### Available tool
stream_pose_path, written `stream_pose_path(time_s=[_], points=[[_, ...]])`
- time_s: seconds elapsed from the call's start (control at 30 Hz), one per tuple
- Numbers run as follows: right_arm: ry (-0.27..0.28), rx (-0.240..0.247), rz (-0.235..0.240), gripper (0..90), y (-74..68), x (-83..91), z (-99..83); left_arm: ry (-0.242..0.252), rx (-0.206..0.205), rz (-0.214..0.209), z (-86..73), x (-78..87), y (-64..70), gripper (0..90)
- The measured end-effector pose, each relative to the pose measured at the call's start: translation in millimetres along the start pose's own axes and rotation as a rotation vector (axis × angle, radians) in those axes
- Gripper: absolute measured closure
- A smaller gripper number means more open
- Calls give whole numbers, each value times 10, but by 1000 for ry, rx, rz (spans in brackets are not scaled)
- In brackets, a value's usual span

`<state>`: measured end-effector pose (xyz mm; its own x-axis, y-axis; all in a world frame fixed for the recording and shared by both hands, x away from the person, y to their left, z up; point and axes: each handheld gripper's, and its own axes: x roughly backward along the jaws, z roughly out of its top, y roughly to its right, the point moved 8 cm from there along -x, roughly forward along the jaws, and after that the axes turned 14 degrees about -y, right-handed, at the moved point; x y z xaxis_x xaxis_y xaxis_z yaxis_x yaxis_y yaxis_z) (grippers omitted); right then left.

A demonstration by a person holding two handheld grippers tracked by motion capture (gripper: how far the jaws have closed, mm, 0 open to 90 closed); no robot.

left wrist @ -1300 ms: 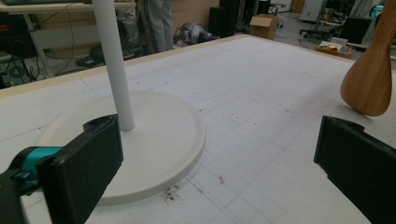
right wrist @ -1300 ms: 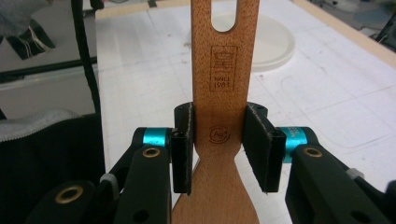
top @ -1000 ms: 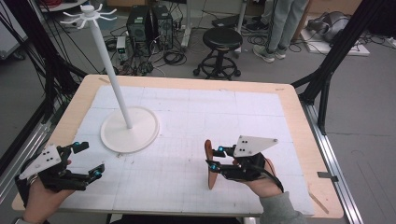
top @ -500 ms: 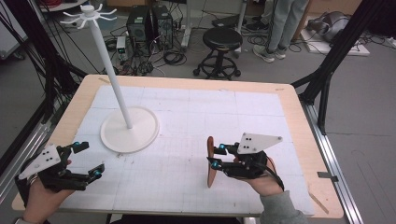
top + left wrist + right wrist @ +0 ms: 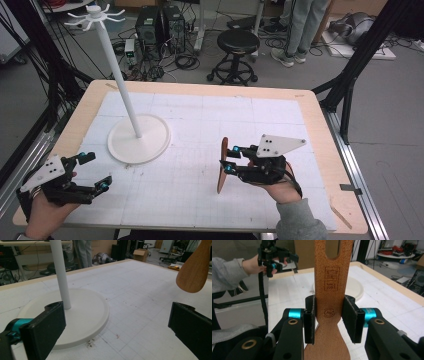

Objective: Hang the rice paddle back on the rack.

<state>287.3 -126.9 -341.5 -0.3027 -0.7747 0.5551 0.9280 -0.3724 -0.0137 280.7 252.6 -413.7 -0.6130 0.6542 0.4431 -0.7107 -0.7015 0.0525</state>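
The right gripper (image 5: pixel 229 159) has its jaws clamped on a wooden spatula (image 5: pixel 222 165), one pad pressed to each edge of the flat handle where it narrows, just below a round stamped mark. In the right gripper view the spatula (image 5: pixel 331 285) rises straight up between the jaws, its slotted part above them and the wider part running down below them out of the picture. From the high view the spatula stands roughly upright in front of the jaws, its lower end at or just above the tabletop (image 5: pixel 200 115); whether it touches cannot be told. The left gripper (image 5: pixel 95 171) holds nothing: its jaws stand wide apart, with bare tabletop between them. In the left gripper view the white round base of a stand (image 5: pixel 82 312) lies just ahead of the left jaw, its pole (image 5: pixel 60 272) rising behind that jaw, and the spatula's broad end (image 5: pixel 195 270) hangs above and beyond the right jaw, well apart from it.
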Motion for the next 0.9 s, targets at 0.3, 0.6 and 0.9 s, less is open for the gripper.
stream_pose_path(time_s=[0.3, 0.6, 0.9], points=[[26, 10, -1, 644, 33, -11, 74, -2, 0, 0, -6, -4, 4, 18], [36, 4, 21, 643, 57, -45, 214, -1, -4, 0, 3, 2, 16, 18], [11, -5, 34, 643, 117, -98, 361, 9, -1, 0, 14, 25, 13, 18]])
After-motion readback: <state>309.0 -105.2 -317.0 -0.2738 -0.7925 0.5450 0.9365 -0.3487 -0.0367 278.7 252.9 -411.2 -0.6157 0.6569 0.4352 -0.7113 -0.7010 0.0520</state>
